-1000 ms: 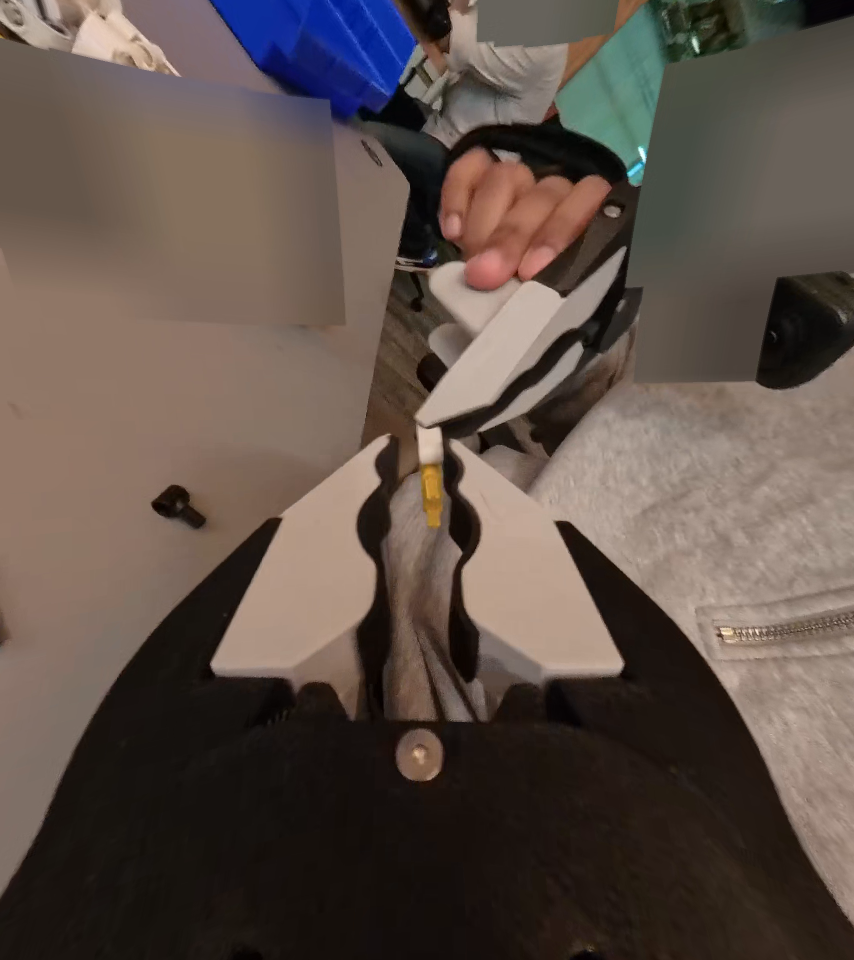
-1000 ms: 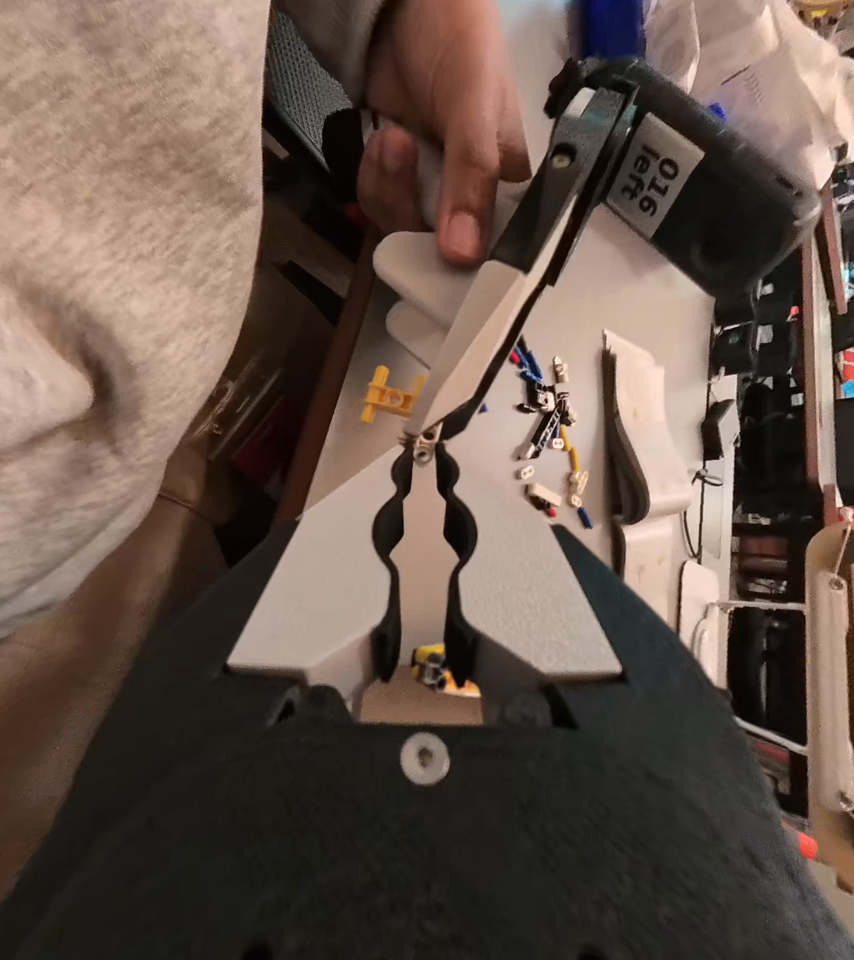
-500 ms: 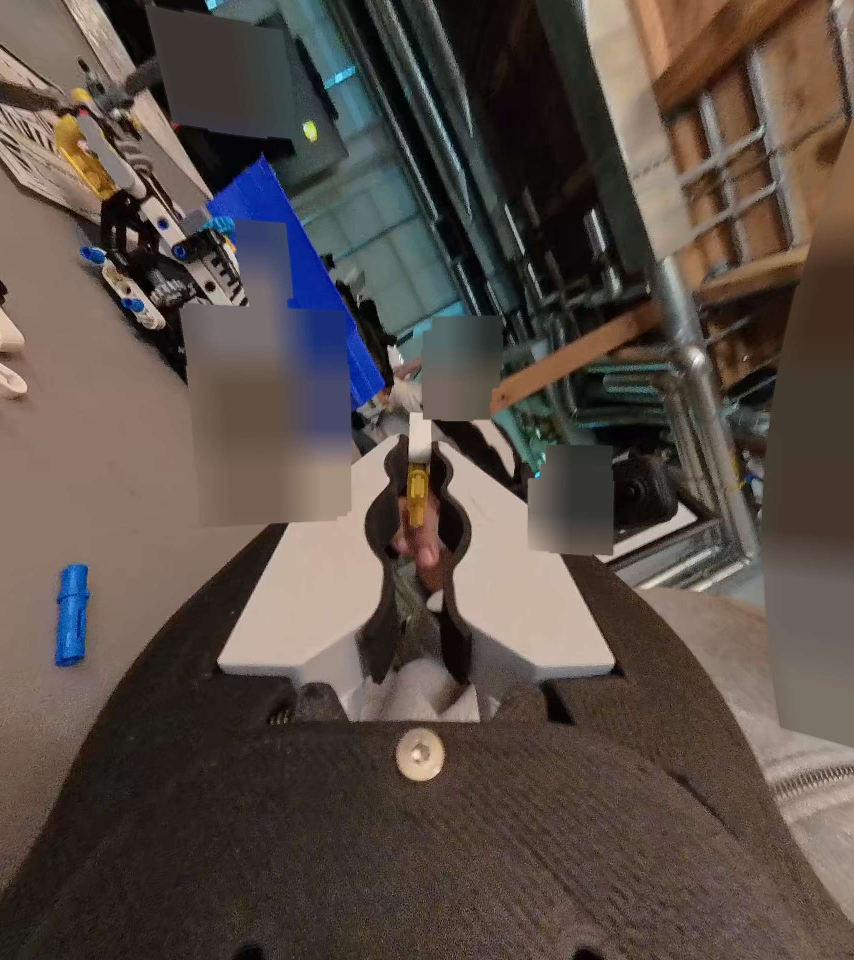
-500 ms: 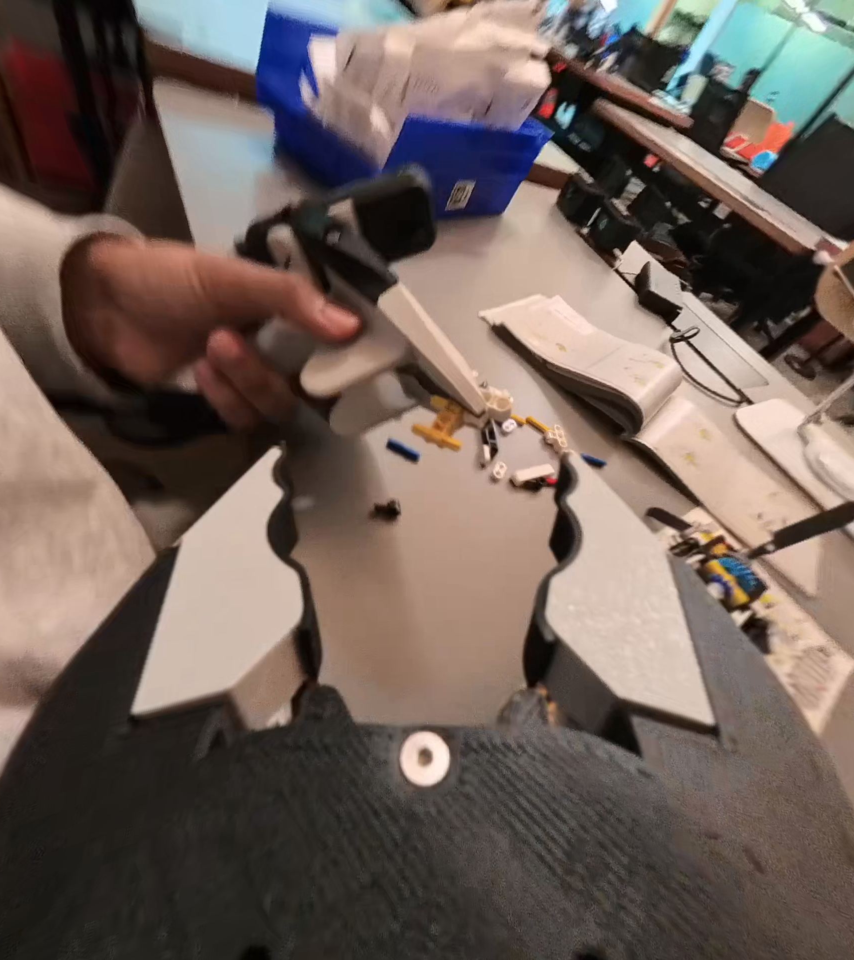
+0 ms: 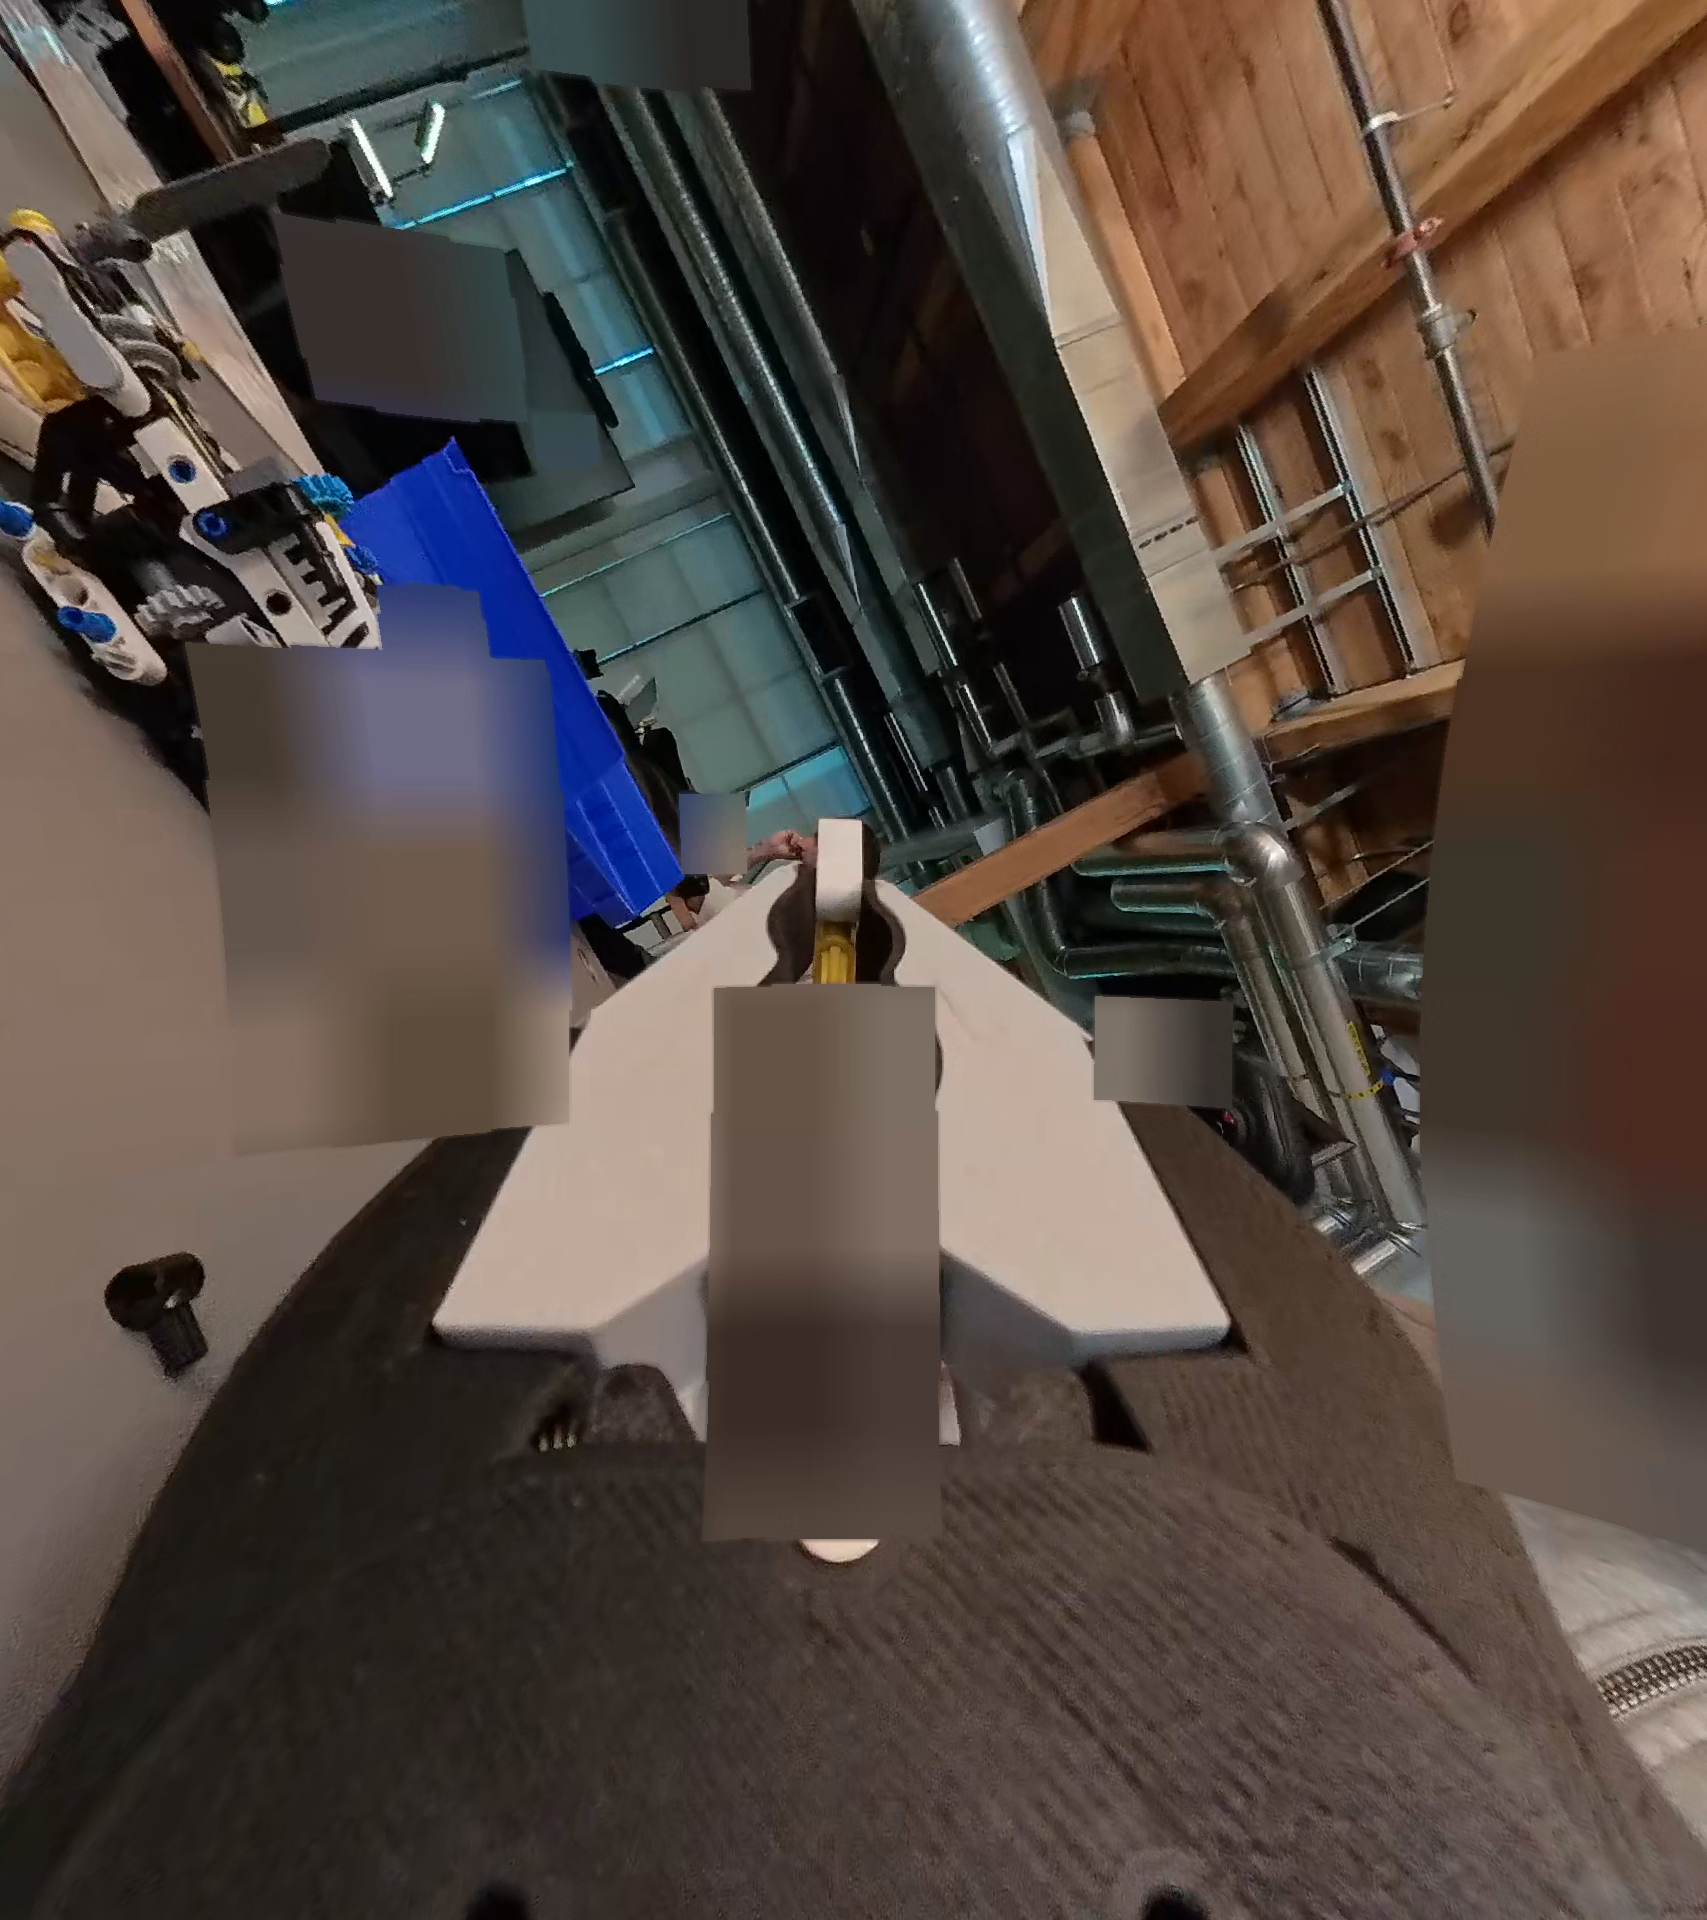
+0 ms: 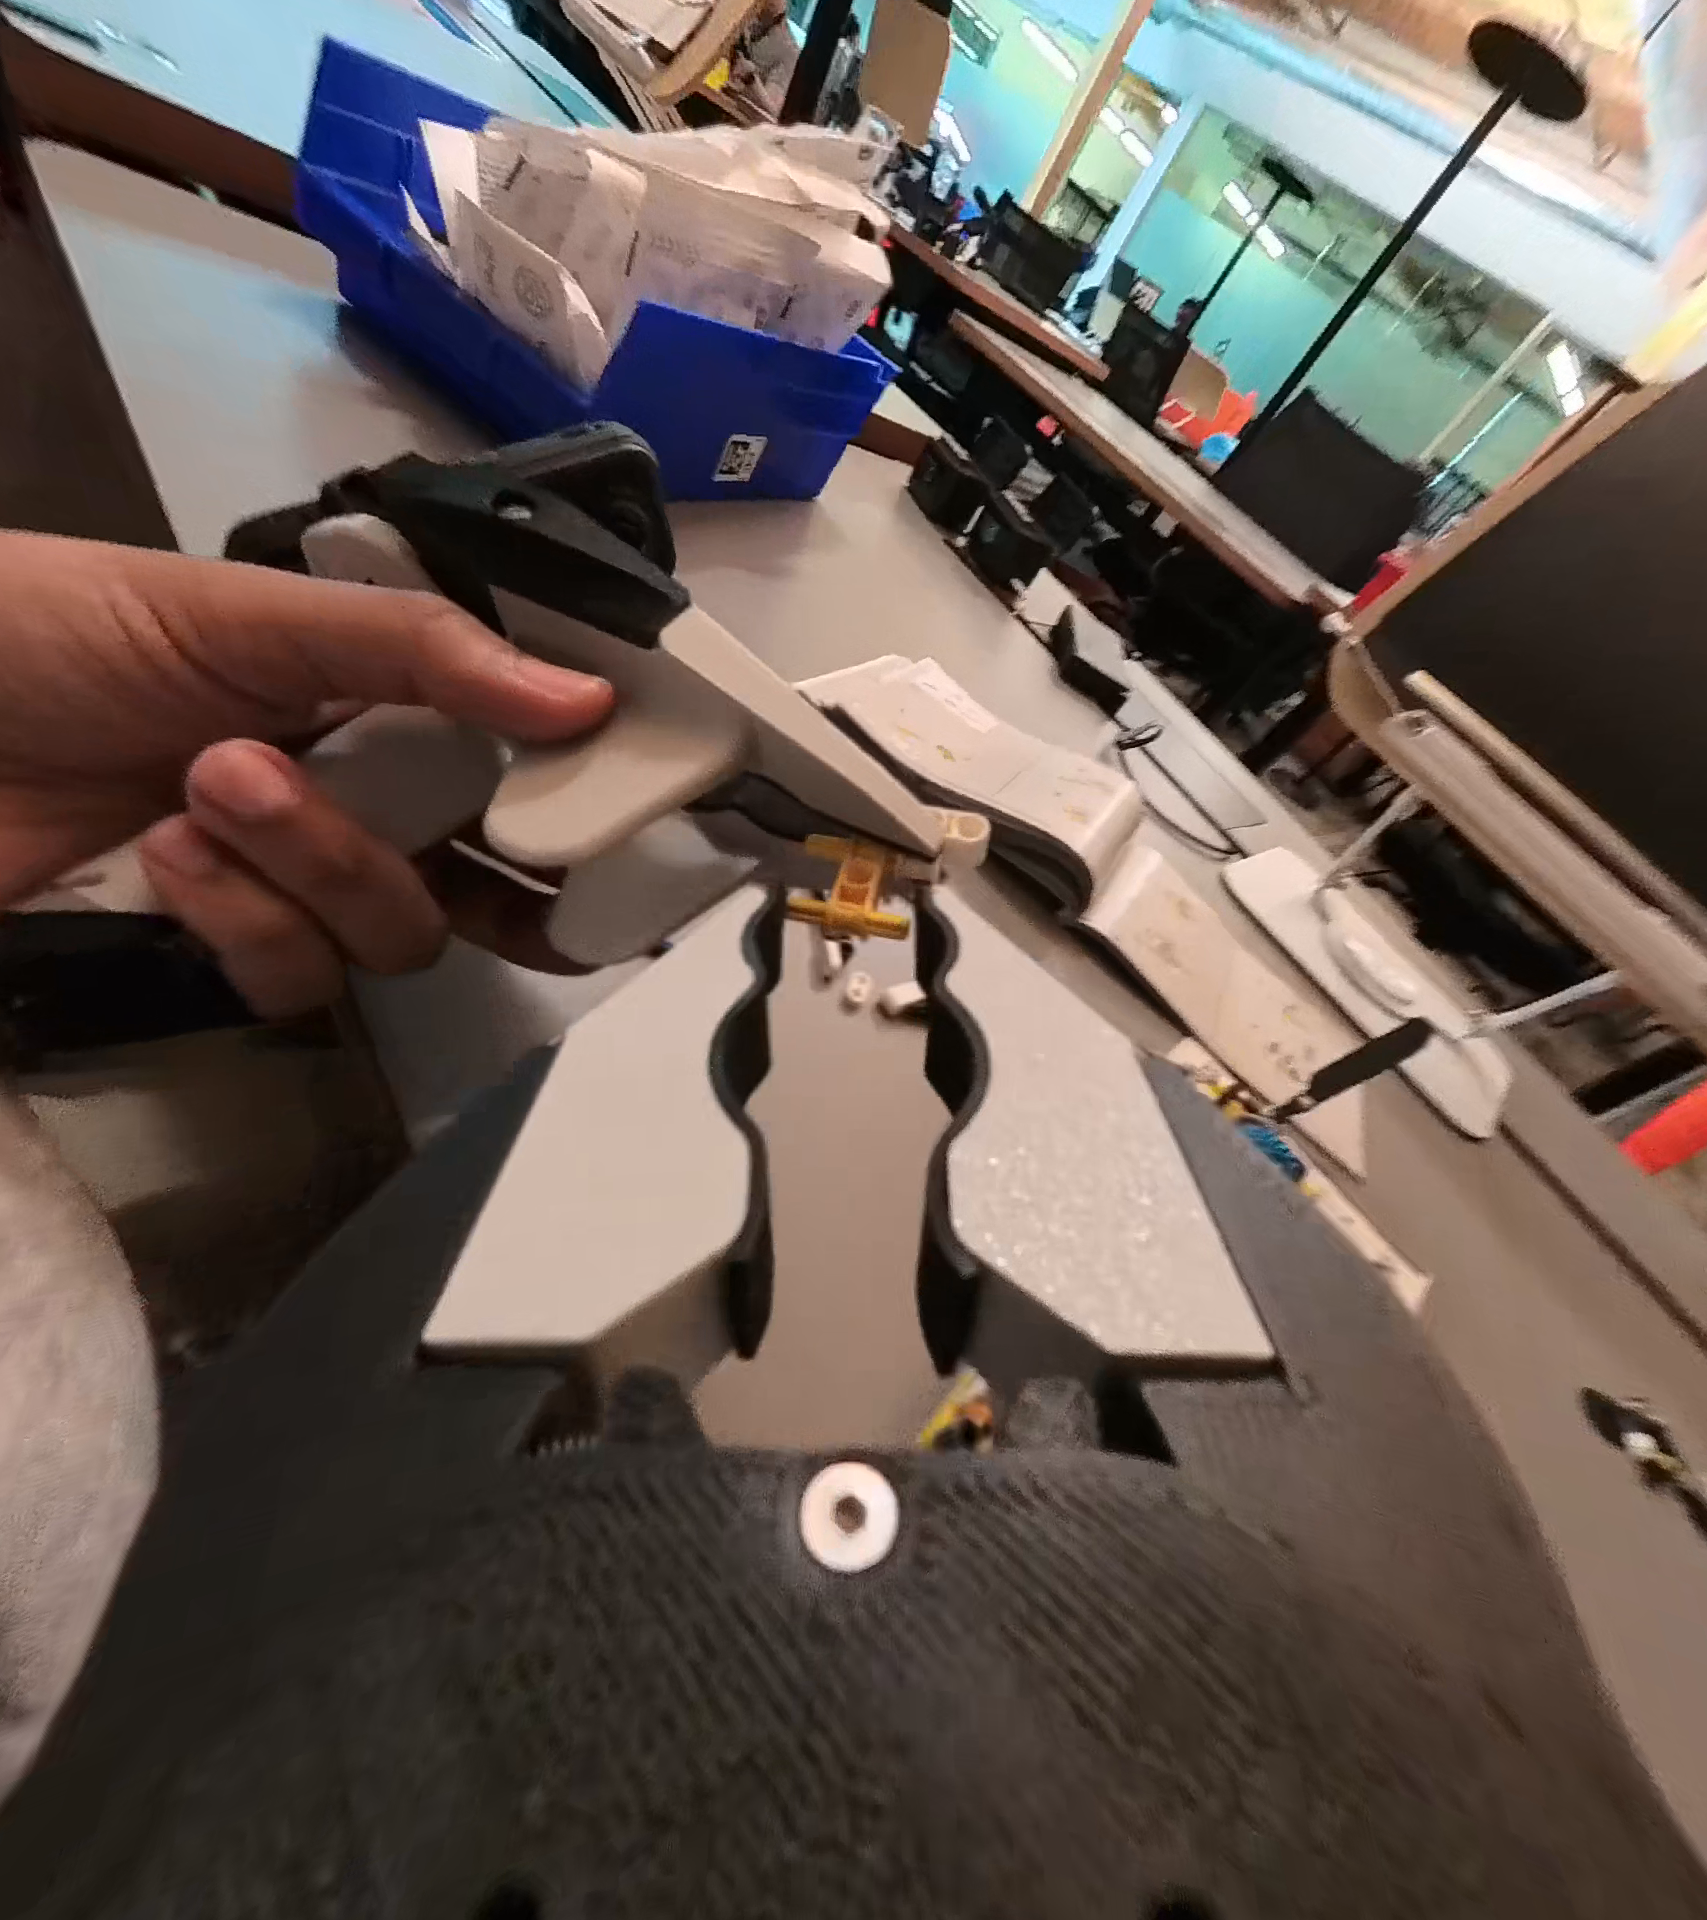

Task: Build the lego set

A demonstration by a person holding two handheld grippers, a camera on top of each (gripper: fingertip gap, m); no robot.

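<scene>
left gripper [image 5: 836, 904]: fingers clamped on a white lego piece [image 5: 841, 868] with a yellow pin [image 5: 831, 961] behind it; held up off the table
right gripper [image 6: 844, 925]: fingers spread apart, nothing between them
yellow cross piece [image 6: 854, 896]: on the table [image 6: 828, 582], just past the right fingertips
small white pieces [image 6: 864, 982]: loose beside it
black pin [image 5: 158, 1304]: on the table, left of the left gripper
half-built model [image 5: 174, 561]: far left
booklet [image 6: 994, 748]: open, beyond the pieces
blue bin [image 6: 683, 384]: far back, full of paper bags

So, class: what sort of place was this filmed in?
Probably an open-plan office or lab workshop: long grey desks with dark computer monitors, a blue plastic parts bin, and bare metal ducts.
</scene>
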